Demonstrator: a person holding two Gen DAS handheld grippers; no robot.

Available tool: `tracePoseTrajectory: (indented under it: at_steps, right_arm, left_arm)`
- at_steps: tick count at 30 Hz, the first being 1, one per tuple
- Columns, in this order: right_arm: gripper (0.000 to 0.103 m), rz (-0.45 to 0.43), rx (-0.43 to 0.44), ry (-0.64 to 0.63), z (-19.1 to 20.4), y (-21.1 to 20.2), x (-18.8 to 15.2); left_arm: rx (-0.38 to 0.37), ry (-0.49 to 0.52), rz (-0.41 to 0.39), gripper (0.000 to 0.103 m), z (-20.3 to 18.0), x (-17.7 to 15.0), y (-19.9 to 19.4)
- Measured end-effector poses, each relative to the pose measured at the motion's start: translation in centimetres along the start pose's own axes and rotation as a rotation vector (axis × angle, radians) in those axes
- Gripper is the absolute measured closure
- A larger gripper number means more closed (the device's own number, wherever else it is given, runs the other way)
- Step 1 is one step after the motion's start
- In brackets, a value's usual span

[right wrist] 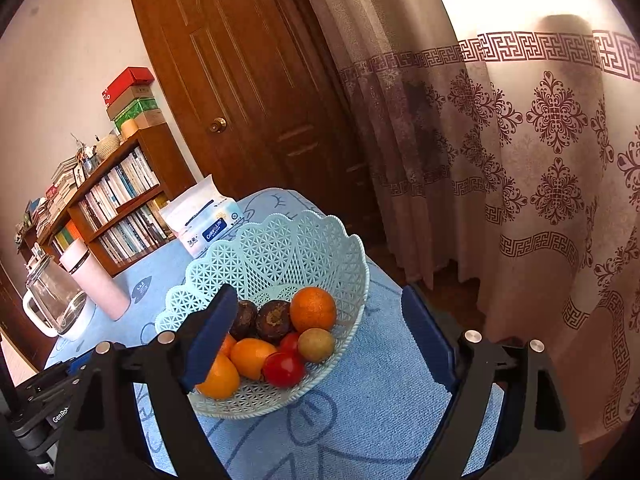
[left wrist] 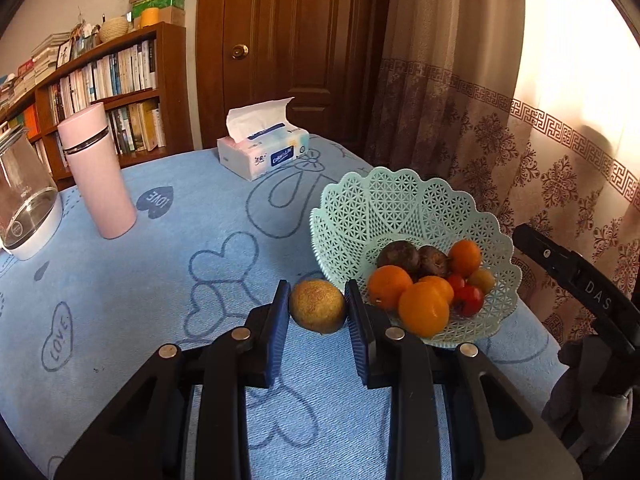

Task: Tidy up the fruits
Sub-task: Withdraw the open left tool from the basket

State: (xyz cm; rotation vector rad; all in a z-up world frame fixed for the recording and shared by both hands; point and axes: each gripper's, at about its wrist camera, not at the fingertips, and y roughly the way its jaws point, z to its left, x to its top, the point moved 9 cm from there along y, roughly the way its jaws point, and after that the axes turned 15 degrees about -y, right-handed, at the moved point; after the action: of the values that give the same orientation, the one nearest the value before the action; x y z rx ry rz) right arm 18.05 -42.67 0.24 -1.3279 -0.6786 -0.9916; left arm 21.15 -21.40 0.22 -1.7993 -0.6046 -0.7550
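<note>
Gripping a brown-yellow fruit (left wrist: 318, 311) between both pads of left hand-held gripper (left wrist: 318, 308), just left of the mint basket (left wrist: 400, 200), low over the blue-clothed surface (left wrist: 160, 280). Best lifted clear of the scalloped rim, then eased onto the pile without squeezing. Right hand-held gripper (right wrist: 316, 340) wide open, empty, hovering over the basket. Oranges (right wrist: 313, 309), tomatoes (right wrist: 283, 369), dark fruits (right wrist: 274, 320) already inside, little room left. Tissue pack (left wrist: 262, 152) behind basket; pink flask (left wrist: 96, 172) and glass kettle (left wrist: 24, 200) well left, no obstruction.

A wooden door (left wrist: 296, 48) stands between bookshelf (left wrist: 120, 92) and sunlit patterned curtain (left wrist: 520, 140).
</note>
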Motion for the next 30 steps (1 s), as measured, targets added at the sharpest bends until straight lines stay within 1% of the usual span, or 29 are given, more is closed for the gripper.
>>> tracePoseTrajectory:
  at_steps: [8,16,21,30]
  right_arm:
    - [0.018,0.000,0.006,0.004,0.1,0.1,0.1]
    - [0.018,0.004,0.010,0.007,0.1,0.1,0.0]
    - [0.017,0.004,0.009,0.003,0.2,0.1,0.1]
    - [0.018,0.001,-0.002,0.014,-0.2,0.1,0.1]
  left_arm:
    - [-0.052,0.008,0.042,0.075,-2.5,-0.2,2.6]
    - [-0.078,0.014,0.072,0.075,-3.4,-0.7,4.1]
    - [-0.081,0.019,0.072,0.074,-3.5,-1.0,4.4]
    - [-0.105,-0.005,0.071,0.074,-3.2,-0.9,4.0]
